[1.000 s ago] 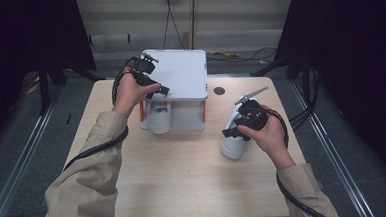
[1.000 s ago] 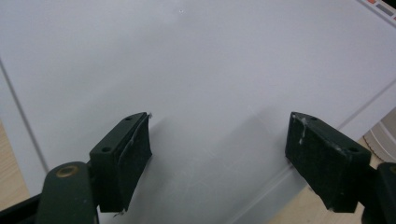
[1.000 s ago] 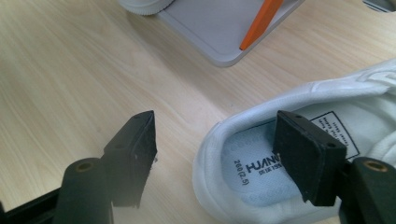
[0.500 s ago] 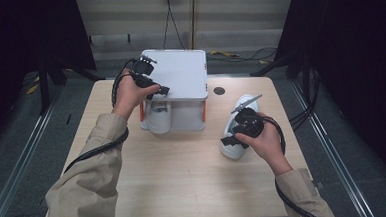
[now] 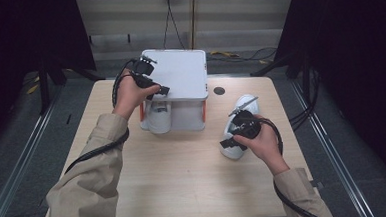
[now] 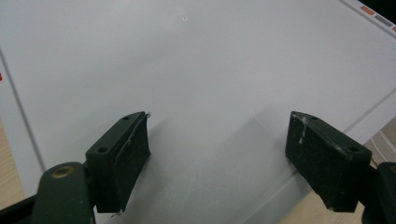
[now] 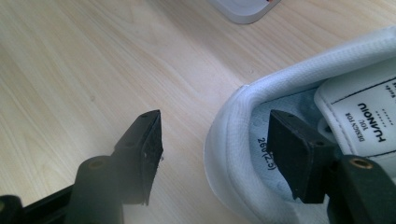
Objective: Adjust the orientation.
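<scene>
**Right gripper straddling the heel of the loose shoe**

Nearest the person, the right gripper (image 5: 231, 142) is hanging over the heel of a white shoe (image 5: 238, 128) that is lying on the right part of the wooden table (image 5: 185, 184). In the right gripper view its jaws have just been closing, with one jaw dipping inside the shoe's opening and the other outside on the table side; the padded heel collar (image 7: 232, 140) is sitting between them, not yet pinched. That straddle looks like preparation for lifting the shoe by its heel wall.

Farther off, the left gripper (image 5: 156, 88) is resting over the flat top of a white rack (image 5: 184, 74). Its jaws are standing wide apart with nothing between them, probably steadying the rack. Under that top a second white shoe (image 5: 159, 118) is sitting, likely where the loose one is going.
</scene>
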Tool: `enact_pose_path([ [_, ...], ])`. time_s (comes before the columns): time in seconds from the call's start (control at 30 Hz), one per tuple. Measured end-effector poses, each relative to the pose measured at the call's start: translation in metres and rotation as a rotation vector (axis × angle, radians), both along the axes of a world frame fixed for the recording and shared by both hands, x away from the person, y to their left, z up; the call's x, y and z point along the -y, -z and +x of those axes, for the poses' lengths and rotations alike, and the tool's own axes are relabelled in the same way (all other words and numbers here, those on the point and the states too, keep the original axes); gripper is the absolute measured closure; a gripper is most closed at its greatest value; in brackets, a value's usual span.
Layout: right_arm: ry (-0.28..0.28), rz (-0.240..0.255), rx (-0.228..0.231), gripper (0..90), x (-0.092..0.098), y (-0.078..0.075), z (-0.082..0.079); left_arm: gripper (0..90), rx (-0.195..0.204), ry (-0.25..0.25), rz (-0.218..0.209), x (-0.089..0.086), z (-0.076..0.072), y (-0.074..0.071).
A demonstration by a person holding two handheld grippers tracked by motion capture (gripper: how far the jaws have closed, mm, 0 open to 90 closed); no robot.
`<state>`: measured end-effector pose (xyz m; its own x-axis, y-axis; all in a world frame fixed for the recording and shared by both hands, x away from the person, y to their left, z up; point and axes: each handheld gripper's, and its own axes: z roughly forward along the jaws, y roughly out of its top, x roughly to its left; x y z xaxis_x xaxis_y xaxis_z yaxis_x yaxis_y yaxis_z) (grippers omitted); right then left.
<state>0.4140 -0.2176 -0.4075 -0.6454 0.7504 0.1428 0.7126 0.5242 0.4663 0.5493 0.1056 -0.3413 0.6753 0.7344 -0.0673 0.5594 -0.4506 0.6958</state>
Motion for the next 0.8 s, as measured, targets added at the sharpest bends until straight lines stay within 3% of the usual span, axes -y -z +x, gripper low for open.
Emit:
enact_pose_path([
  [0.27,-0.012,-0.065,-0.051,44.4,-0.002,-0.003,0.01,21.4,-0.002,-0.005,-0.003,0.001,0.0,0.0],
  [0.43,-0.028,-0.079,-0.071,46.8,-0.003,-0.002,0.013,21.4,-0.008,-0.007,-0.002,0.001,0.0,0.0],
  [0.8,-0.068,-0.121,-0.115,61.7,-0.01,0.012,0.019,21.4,-0.008,-0.007,0.0,0.001,0.0,-0.001],
])
